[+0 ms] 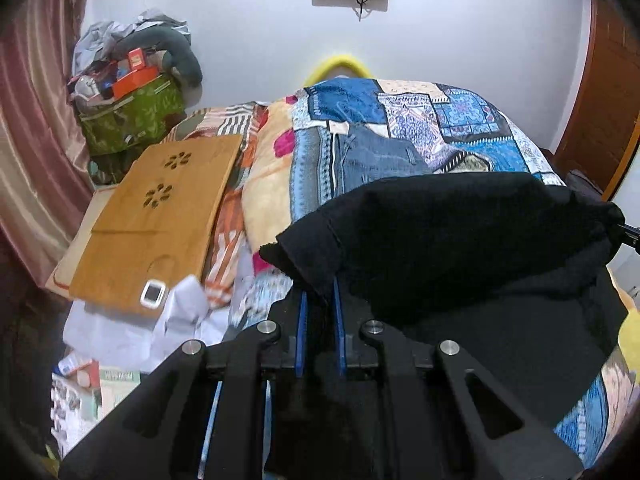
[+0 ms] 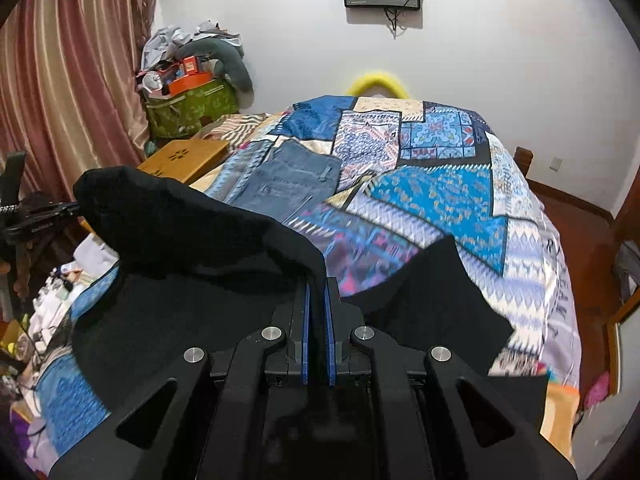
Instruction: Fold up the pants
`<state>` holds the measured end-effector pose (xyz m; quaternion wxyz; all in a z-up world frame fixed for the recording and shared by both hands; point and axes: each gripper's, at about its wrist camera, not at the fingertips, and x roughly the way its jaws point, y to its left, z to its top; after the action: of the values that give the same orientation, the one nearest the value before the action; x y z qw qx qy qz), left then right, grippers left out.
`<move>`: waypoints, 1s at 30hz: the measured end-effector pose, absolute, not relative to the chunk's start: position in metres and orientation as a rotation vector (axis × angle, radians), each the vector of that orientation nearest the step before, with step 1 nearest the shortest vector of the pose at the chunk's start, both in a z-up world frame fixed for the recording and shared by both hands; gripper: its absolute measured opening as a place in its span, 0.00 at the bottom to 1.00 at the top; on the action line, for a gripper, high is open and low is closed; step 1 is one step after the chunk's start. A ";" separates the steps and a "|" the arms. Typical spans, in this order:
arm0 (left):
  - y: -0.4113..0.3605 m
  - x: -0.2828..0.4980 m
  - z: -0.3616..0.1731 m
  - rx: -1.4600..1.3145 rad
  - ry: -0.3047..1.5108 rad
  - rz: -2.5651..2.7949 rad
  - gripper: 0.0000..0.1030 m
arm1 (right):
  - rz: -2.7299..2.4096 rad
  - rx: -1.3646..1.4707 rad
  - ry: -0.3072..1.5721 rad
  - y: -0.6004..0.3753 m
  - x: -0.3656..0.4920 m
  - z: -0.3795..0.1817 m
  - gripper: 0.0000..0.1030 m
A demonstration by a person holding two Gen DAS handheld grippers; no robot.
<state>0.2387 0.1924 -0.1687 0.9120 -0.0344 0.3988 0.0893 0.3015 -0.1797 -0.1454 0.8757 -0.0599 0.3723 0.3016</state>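
Across the bed (image 2: 460,200), over its patchwork quilt (image 1: 420,120), we hold the black pants (image 1: 460,240) raised between our hands; folded jeans (image 2: 292,184) lie beyond. Our left tongs (image 1: 320,292) and right tongs (image 2: 318,292) each pinch the pants' edge.

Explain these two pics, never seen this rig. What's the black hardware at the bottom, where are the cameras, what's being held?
No robot arm here: a person holds a two-finger gripper in each hand, and each carries a fisheye camera looking along its fingers. One picture is from the left gripper, the other from the right gripper. Both are shut on the black pants, lifted above the bed with its patchwork quilt. In the right view the left gripper shows at the far left, pinching the other end. Folded blue jeans lie on the quilt, a wooden lap tray beside them.
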 end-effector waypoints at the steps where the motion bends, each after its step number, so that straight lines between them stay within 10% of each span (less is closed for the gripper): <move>1: 0.192 0.231 -0.171 -0.073 0.825 0.189 0.11 | 0.635 -0.118 0.780 -0.181 0.294 -0.146 0.05; 24: 0.195 0.140 -0.239 -0.133 1.004 0.268 0.02 | 0.626 -0.081 0.913 -0.188 0.205 -0.197 0.11; 30: 0.191 0.161 -0.198 -0.163 0.945 0.226 0.30 | 0.555 -0.036 0.853 -0.210 0.208 -0.167 0.50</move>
<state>0.1611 0.1909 -0.1976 0.8812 -0.0782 0.4535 0.1083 0.2077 -0.2104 -0.1669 0.8732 -0.0172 0.4084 0.2655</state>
